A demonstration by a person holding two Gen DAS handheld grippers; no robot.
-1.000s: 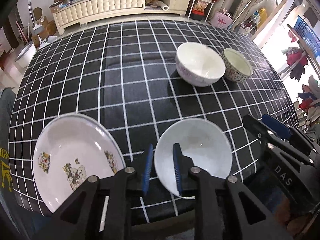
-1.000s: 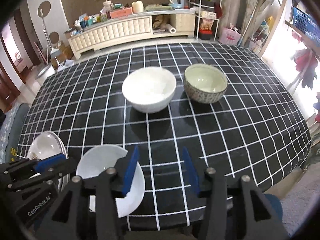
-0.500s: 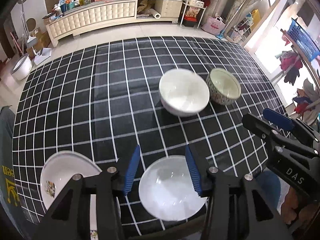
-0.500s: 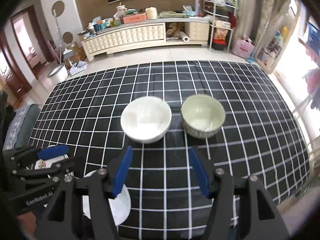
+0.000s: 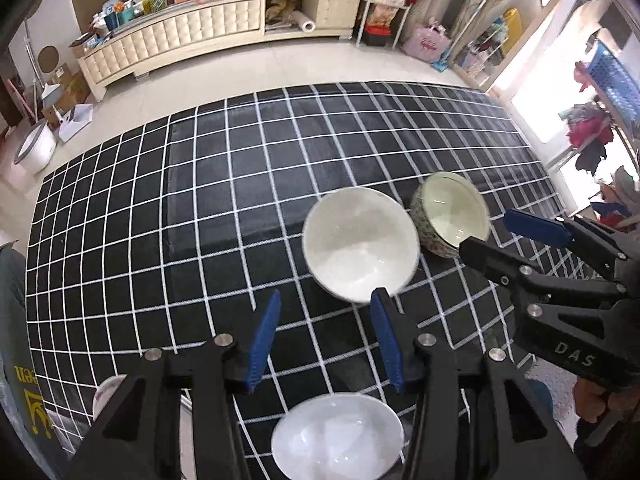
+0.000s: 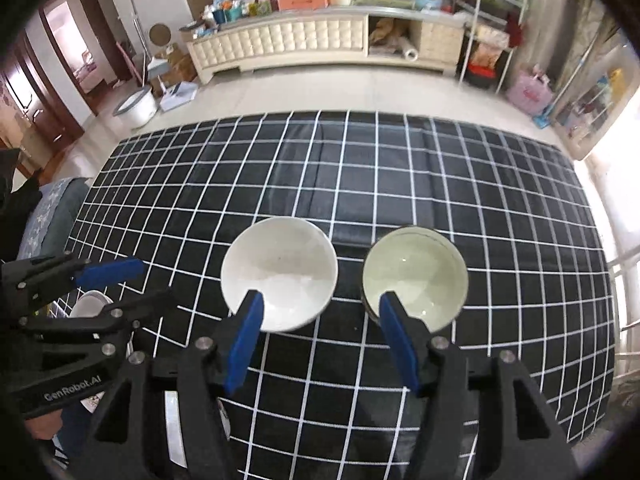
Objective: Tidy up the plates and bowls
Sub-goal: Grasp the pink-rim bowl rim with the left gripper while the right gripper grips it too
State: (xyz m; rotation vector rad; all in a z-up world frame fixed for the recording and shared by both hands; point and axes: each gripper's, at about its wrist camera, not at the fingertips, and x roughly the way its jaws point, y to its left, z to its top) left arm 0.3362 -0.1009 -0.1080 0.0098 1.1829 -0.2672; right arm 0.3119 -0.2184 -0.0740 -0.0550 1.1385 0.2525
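Observation:
A white bowl (image 5: 360, 248) (image 6: 280, 272) and a patterned bowl with a pale green inside (image 5: 450, 214) (image 6: 416, 276) stand side by side on the black checked tablecloth (image 5: 200, 220). A shallow white bowl (image 5: 338, 436) sits at the near edge, below my left gripper (image 5: 324, 332), which is open and empty above the table. A decorated plate (image 5: 110, 392) (image 6: 90, 304) shows partly at the near left. My right gripper (image 6: 320, 336) is open and empty, raised in front of the two bowls; it also shows in the left wrist view (image 5: 496, 236).
The table is wide, with its edges on all sides in view. Beyond it lie a tiled floor, a long cream cabinet (image 6: 300, 40) and shelves (image 5: 384, 0). A sofa arm (image 6: 56, 208) stands at the table's left.
My left gripper opened, let go of the shallow white bowl at the near edge, and lifted back. Both grippers rose and pulled away from the table; the right one stayed open.

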